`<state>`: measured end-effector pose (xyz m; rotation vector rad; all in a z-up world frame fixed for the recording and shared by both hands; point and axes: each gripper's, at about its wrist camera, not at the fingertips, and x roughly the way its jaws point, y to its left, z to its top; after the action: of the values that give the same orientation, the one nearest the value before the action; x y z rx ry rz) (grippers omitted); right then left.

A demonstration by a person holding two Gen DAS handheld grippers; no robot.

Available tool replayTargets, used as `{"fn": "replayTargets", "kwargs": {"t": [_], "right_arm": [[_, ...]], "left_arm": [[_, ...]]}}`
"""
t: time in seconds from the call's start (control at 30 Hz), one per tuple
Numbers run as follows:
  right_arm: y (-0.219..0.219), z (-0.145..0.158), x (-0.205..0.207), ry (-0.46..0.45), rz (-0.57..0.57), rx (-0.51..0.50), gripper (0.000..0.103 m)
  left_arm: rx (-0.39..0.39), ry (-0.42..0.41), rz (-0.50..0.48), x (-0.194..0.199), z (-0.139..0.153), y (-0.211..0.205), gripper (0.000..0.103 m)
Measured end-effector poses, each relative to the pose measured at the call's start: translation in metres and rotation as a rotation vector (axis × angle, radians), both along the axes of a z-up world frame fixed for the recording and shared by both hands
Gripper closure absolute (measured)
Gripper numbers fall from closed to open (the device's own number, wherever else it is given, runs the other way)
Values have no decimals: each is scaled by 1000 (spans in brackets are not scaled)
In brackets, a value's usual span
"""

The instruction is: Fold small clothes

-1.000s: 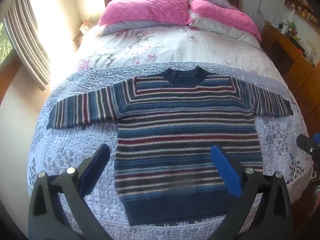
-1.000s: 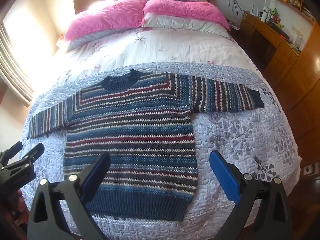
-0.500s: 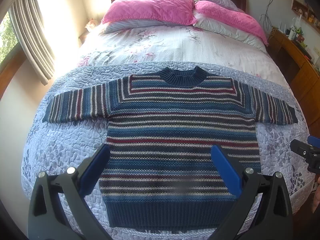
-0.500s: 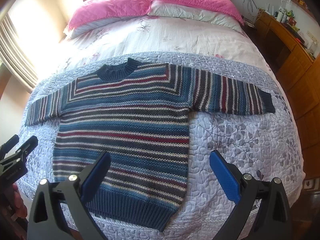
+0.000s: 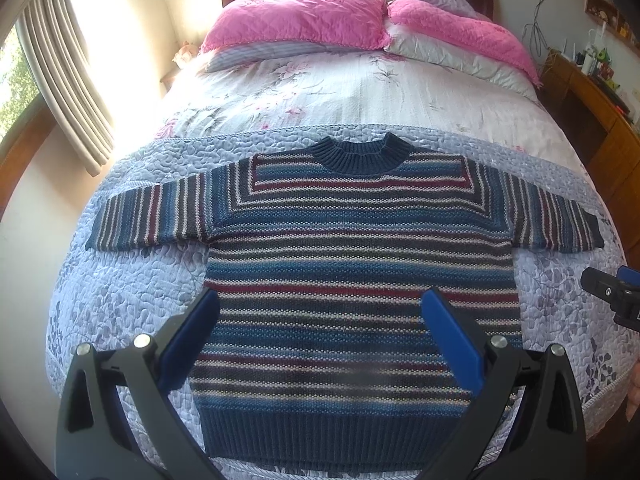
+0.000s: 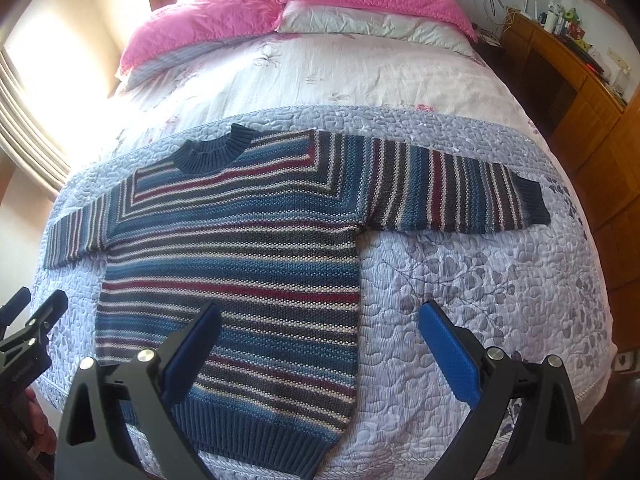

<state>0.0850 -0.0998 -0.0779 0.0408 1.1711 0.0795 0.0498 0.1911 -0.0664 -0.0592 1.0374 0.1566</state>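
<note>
The striped sweater [image 5: 360,280] lay flat and face up on the lavender quilt [image 5: 132,292], which covered the foot end of the bed. Its collar [image 5: 362,156] pointed toward the pink pillows [image 5: 304,20] and its ribbed hem [image 5: 332,428] sat just short of the quilt's near edge. Both sleeves were spread straight out. The left sleeve [image 5: 148,216] ended close to the quilt's window-side edge, and the right sleeve [image 6: 452,188] stopped with a broad stretch of bare quilt beyond its cuff [image 6: 532,200].

The left gripper [image 5: 320,340] hung above the sweater's lower body with its blue fingers [image 5: 448,336] spread wide and nothing between them; one finger lined up near the sweater's left side seam, the other over its right half. The right gripper [image 6: 318,352] was likewise released and empty, straddling the sweater's right side edge, with one finger [image 6: 192,352] over the knit and the other over bare quilt.

Open quilt ran on both sides of the sweater's body below the sleeves, wider on the right. A wooden dresser [image 6: 560,64] stood past the bed's edge to the sweater's right, and curtains [image 5: 64,80] hung to its left.
</note>
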Motion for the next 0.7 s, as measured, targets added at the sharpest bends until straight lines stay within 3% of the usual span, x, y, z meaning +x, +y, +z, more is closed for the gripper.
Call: {"fn": "replayTargets", "kwargs": {"t": [0.7], "right_arm": [[-8,-11,8,-9,12,4,4]], "left_arm": [[27,4,-17,12,-6,-11,3]]}}
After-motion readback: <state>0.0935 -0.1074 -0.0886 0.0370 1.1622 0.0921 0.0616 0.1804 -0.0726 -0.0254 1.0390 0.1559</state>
